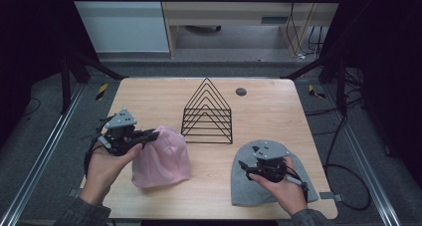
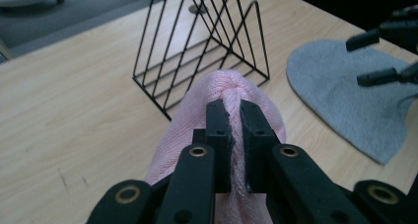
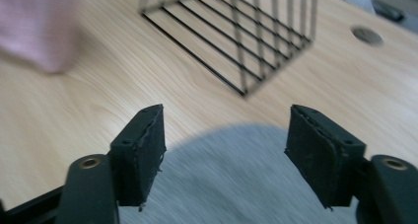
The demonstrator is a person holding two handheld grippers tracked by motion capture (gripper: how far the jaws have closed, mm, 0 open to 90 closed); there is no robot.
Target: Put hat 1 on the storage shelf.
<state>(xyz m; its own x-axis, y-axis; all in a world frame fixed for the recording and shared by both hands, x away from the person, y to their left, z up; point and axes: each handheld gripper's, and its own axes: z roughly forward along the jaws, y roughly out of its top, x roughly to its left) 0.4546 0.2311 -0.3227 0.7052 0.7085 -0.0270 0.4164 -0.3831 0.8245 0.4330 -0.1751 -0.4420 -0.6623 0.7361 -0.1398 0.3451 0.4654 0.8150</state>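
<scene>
Pinching a fold of the pink hat (image 1: 161, 159), the left gripper (image 1: 149, 135) is seen near the left edge of the table (image 1: 154, 94), held in the person's left hand (image 1: 104, 169). In the left gripper view, its jaws are pressed together on a bunched ridge of the pink hat (image 2: 236, 93), and the knit is gathered up between them. The rest of the pink hat is spread on the wood toward the front edge. A black wire rack (image 1: 207, 111) is stood upright at the middle of the table, just behind the pink hat, and a small dark round disc (image 1: 241, 91) is set in the tabletop near the far edge. A grey hat (image 1: 249, 181) is laid flat by the front right corner. Above it the right gripper (image 1: 244, 167) is held in the right hand (image 1: 283, 188). In the right gripper view its jaws are spread wide apart over the grey hat (image 3: 231, 174), with nothing between them.
</scene>
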